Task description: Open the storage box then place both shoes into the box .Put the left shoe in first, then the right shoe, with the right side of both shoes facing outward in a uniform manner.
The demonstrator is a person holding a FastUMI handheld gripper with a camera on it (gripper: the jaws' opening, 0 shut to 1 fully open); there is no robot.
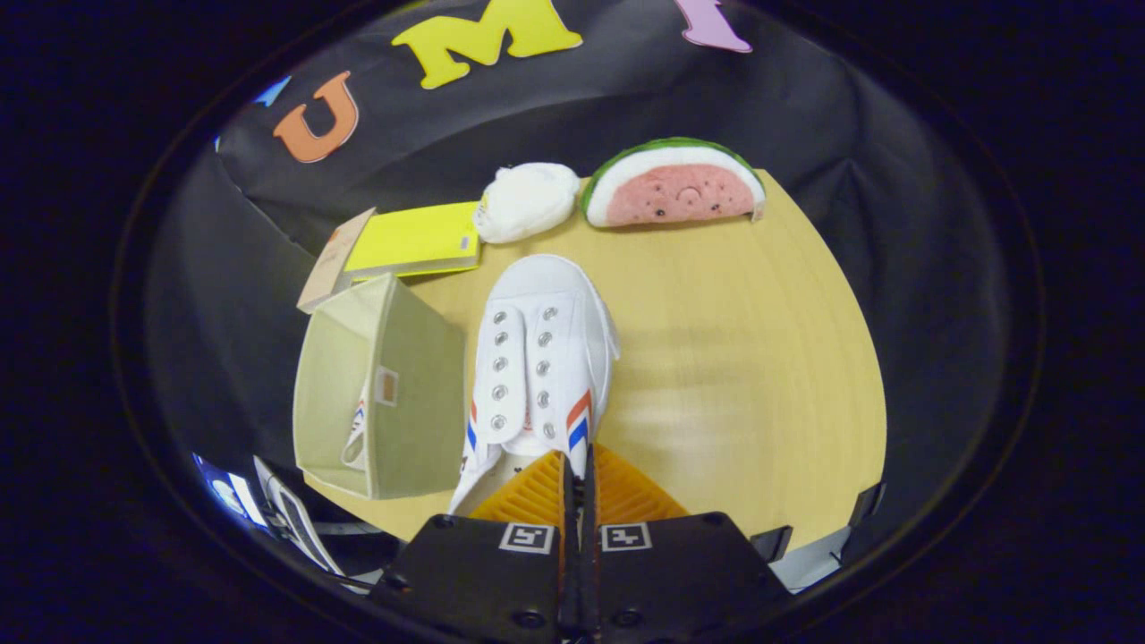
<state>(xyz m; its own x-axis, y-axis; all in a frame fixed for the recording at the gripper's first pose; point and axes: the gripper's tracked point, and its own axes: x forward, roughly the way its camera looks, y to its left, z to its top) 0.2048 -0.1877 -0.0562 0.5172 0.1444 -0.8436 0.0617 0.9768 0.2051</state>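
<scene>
Two fingers (577, 465) are pressed close together, pinching the rim of a white shoe (537, 358) at its heel end, near the red and blue stripes on its side. The shoe points away from the fingers, toe toward the far side of the table (751, 358), its row of metal eyelets facing up. Whether its sole rests on the wood or hangs just above it cannot be told.

Just beside the shoe, on its left, stands the storage box (402, 394), a pale green fabric bin with its opening turned to the left. Inside that opening a second shoe (356, 434) shows in part, white with the same striped trim. The near wall of the box stands between the held shoe and the opening.

Beyond the box lies a yellow book (416, 240) or flat pack, with a brown cardboard flap (333, 261) at its left edge, hanging past the table's corner. A white crumpled bundle (528, 201) sits touching the book's right end. Next to it, at the far edge of the table, a plush watermelon slice (675, 186) stands upright with its pink face toward the fingers. The right half of the table is bare wood.
</scene>
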